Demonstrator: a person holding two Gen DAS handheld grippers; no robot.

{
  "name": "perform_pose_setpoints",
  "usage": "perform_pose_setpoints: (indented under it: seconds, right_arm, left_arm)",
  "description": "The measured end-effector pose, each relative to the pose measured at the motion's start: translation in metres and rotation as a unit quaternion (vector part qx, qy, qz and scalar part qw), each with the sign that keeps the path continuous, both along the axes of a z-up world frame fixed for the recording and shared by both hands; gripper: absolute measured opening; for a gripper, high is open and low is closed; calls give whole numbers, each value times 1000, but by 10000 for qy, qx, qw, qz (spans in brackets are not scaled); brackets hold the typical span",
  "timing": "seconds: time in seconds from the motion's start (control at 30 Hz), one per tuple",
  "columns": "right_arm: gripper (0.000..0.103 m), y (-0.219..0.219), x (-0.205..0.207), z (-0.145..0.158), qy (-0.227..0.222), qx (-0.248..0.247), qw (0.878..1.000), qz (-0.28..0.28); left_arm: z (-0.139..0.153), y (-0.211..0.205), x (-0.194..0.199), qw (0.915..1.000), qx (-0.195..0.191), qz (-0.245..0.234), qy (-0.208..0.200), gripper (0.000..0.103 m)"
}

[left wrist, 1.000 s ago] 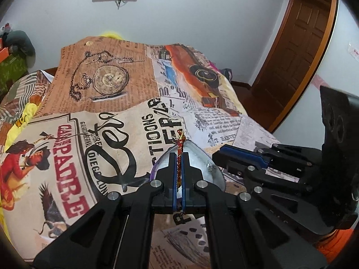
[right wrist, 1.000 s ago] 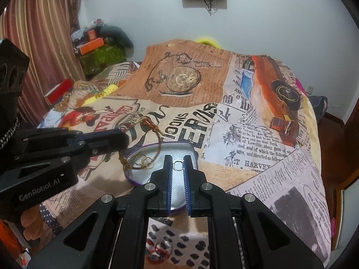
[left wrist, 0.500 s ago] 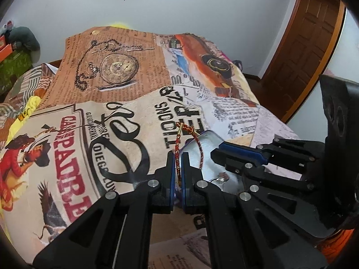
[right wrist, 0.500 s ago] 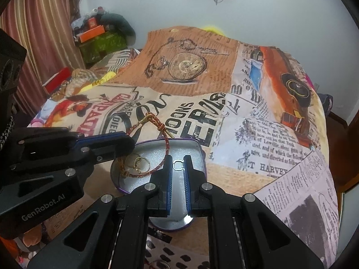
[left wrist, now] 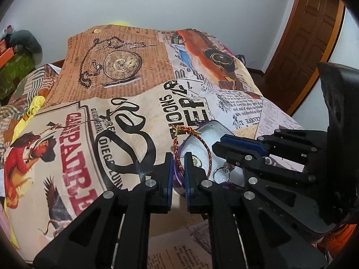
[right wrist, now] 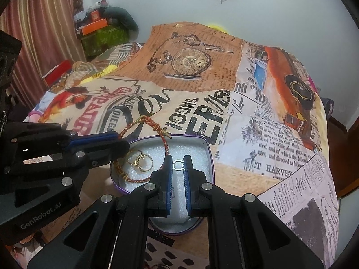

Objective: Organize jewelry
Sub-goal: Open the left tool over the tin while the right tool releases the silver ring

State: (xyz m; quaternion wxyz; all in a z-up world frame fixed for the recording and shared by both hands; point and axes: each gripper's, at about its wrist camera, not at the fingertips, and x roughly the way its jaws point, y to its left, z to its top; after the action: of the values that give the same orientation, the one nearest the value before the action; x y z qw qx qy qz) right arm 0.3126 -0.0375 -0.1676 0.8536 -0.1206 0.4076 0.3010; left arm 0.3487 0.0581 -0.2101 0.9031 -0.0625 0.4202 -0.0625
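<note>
A purple-rimmed heart-shaped tin (right wrist: pixel 207 154) lined with white foam sits near the foot of the bed (right wrist: pixel 280 134), with printed bedspread spreading wide beyond it; the left hand-held gripper (left wrist: pixel 178 168) reaches level over the tin's left rim, its jaws narrowly parted around a red-and-gold braided bracelet (left wrist: pixel 177 157), though whether they actually pinch it I cannot tell; the cord loops over the rim, partly inside; the right hand-held gripper (right wrist: pixel 178 164) hovers above the foam, nipping a small silver ring (right wrist: pixel 178 164) between blue pads; thin gold rings (right wrist: pixel 140 160) lie on the foam.
</note>
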Motion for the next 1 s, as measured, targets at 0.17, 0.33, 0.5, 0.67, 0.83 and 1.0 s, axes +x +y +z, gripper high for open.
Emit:
perform_pose_setpoints:
  seconds: [0.17, 0.33, 0.5, 0.67, 0.83, 1.0]
  right_arm:
    - [9, -1, -3, 6, -31, -50, 10000, -25]
    - [16, -4, -7, 14, -68, -77, 9999, -110]
    - [23, -9, -17, 26, -156, -18, 9997, -166]
    - [23, -14, -31, 35, -254, -90, 9995, -184]
    - [23, -23, -46, 44, -290, -50, 9993, -214]
    - [23, -38, -59, 52, -310, -14, 9992, -270]
  left_arm:
    - [8, 5, -6, 9999, -79, 61, -81, 15]
    - [19, 8, -17, 9998, -54, 110, -170, 21]
    - [31, 8, -30, 9996, 39, 114, -242, 21]
    - [42, 5, -42, 9995, 80, 104, -284, 21]
    - [52, -4, -57, 9994, 115, 50, -332, 21]
    - [56, -15, -71, 9993, 156, -25, -325, 22]
